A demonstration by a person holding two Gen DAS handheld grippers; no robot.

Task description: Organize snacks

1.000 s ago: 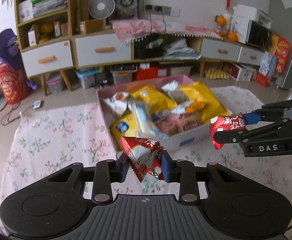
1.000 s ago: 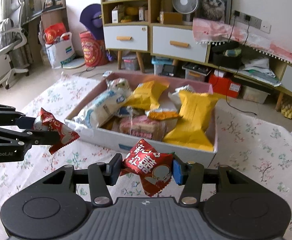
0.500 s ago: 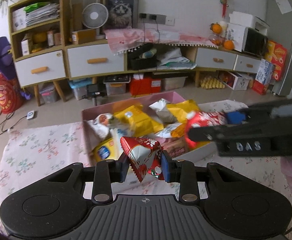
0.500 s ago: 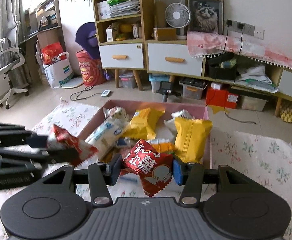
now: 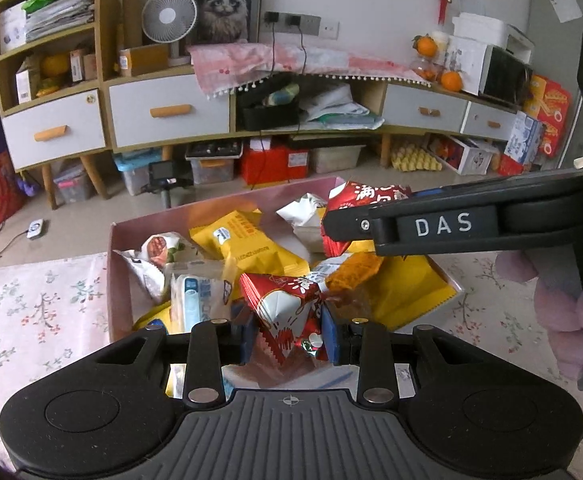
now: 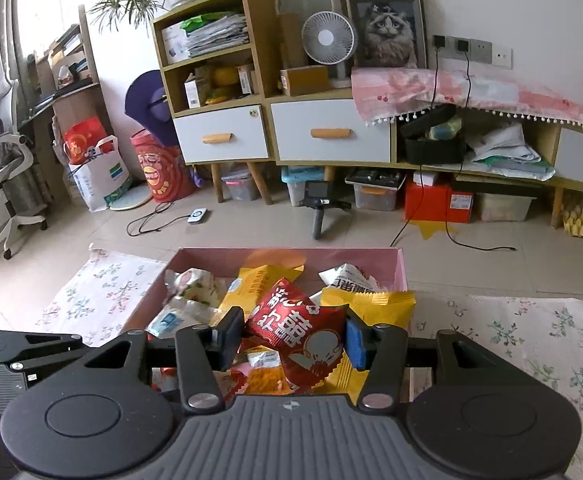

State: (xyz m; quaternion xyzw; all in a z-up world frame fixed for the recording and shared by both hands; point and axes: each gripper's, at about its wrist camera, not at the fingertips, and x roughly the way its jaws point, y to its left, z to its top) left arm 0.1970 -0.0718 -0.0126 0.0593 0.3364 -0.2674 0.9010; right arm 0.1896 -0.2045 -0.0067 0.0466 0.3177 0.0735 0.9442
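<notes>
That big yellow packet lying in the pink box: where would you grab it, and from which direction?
Judging by its pose, take the yellow packet by its crimped top edge, coming down from above. It lies flat among other snacks in the pink box, so its flat seal is the thin part the fingers could pinch.

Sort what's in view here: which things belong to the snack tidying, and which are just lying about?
In the job:
- left gripper holding red snack packet
- right gripper holding red snack pack
- pink box
- yellow snack bags

Lying about:
- desk fan
- cat picture
- oranges
- floral cloth
</notes>
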